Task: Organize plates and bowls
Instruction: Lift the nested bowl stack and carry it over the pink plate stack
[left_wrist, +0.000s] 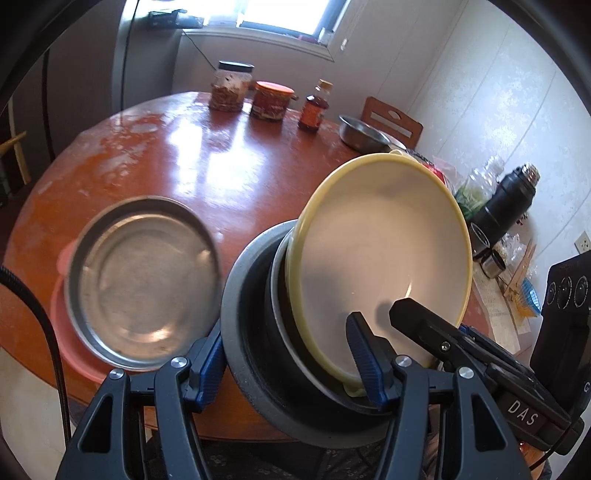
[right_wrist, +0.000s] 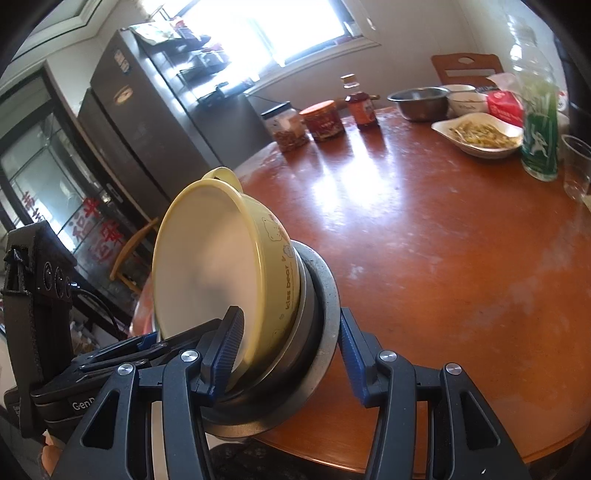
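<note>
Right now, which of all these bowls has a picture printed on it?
The yellow bowl nested in the tilted stack held by both claws: little bears and "kiss bear" on its side. The steel bowl is plain.

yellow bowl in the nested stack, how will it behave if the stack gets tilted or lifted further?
The yellow bowl looks like light, stiff plastic, probably not fragile. It sits tilted and loose in the grey metal bowl, so it may slide out. Its smooth rim, pinched with the stack by the right gripper and left gripper, looks slippery.
</note>
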